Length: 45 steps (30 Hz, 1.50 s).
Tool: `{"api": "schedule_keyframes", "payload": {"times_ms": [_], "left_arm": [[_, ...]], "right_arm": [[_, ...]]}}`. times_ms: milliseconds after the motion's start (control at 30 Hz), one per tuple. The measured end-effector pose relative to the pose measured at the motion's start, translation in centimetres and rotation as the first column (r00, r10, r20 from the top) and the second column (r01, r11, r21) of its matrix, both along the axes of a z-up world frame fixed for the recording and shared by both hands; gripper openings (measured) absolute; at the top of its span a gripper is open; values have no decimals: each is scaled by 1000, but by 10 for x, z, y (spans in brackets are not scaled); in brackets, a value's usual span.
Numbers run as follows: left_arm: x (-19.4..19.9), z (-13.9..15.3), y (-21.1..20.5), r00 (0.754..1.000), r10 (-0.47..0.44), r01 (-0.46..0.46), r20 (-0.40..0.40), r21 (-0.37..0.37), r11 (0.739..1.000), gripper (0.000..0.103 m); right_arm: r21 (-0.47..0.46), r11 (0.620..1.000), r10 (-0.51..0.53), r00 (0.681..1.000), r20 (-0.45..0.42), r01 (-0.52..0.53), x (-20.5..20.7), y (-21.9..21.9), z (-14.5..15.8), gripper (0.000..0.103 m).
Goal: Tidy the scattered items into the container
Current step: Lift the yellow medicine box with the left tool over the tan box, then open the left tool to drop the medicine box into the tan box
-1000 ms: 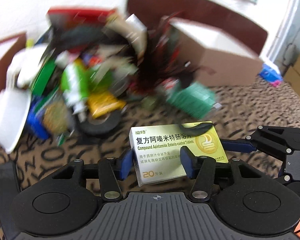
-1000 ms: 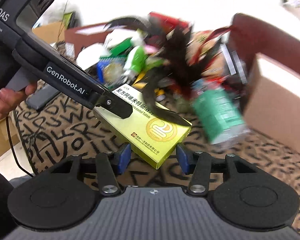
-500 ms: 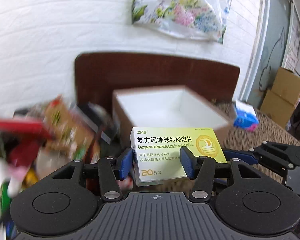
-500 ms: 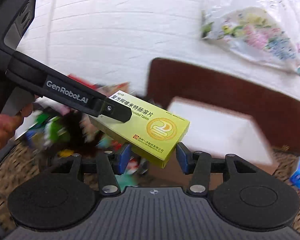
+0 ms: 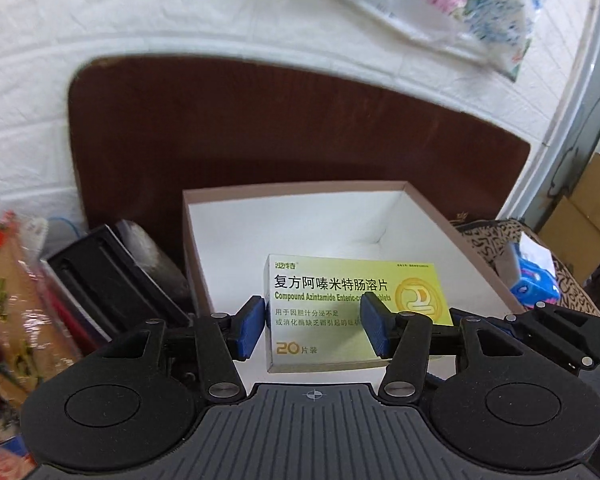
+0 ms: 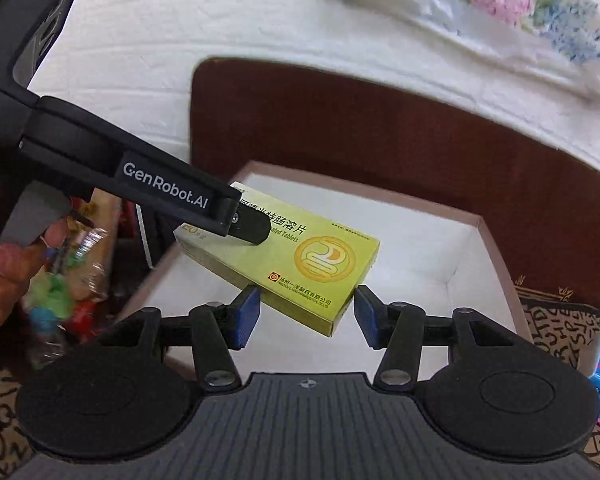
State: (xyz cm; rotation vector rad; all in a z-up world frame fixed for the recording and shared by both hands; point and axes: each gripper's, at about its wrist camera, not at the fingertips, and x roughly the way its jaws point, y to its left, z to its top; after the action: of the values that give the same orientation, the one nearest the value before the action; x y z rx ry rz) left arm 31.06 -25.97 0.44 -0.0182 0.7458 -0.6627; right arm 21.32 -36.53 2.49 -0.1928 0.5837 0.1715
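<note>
A yellow-green medicine box hangs in the air over the open cardboard container with a white inside. My left gripper is shut on the medicine box's left end, one blue pad at its edge and the other across its face. The right gripper's fingers come in from the right. In the right wrist view my right gripper is shut on the near corner of the medicine box. The left gripper clamps its far end above the container.
Mixed packets and a black case are piled left of the container. A dark brown board stands behind it against the white wall. A blue packet and cardboard boxes lie to the right. A person's hand holds the left gripper.
Both grippers have carried the medicine box away from the clutter pile, rightward and a little up, to above the open container. Both grips on the box look unchanged.
</note>
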Motion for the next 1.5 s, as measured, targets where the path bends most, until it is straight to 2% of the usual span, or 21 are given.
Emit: {"api": "schedule_keyframes", "payload": {"times_ms": [133,333,500,533,567,600,633,667,767,1033,1267,1500], "left_arm": [[26,-20,-19,999,4,-3,-35,20,1000,55],[57,-33,-33,999,24,-22,-45,50,998,58],[70,-33,-42,999,36,-36,0,108,994,69],[71,-33,-43,1000,23,-22,-1,108,994,76],[72,-33,-45,1000,5,-4,-8,100,995,84],[71,-32,-46,1000,-10,11,-14,93,996,87],[69,-31,-47,1000,-14,15,-12,91,996,94],[66,-29,-46,1000,-5,6,-3,89,996,99],[59,-27,-43,1000,3,-4,8,91,996,103],[29,-15,-36,1000,-15,11,25,130,991,103],[2,3,-20,1000,15,-16,13,102,995,103],[-41,26,5,999,36,-38,37,78,996,103]], "right_arm": [[-11,1000,4,998,-62,-5,30,-11,-15,57],[-34,999,21,989,-149,-26,76,-14,-25,57],[-61,997,25,984,-175,-36,102,-4,-31,57],[-63,997,24,984,-176,-35,107,-2,-31,58],[-69,997,22,983,-182,-35,111,-1,-33,65],[-80,996,14,981,-194,-30,118,0,-33,71],[-98,995,2,982,-189,-21,119,1,-33,83],[-114,993,-3,986,-169,-16,115,3,-31,92],[-141,990,-15,992,-128,-3,104,2,-25,100],[-113,993,10,986,-167,-29,76,7,-20,102],[-90,995,31,991,-127,-43,47,16,1,102],[-79,993,84,995,-47,-87,0,32,28,102]]}}
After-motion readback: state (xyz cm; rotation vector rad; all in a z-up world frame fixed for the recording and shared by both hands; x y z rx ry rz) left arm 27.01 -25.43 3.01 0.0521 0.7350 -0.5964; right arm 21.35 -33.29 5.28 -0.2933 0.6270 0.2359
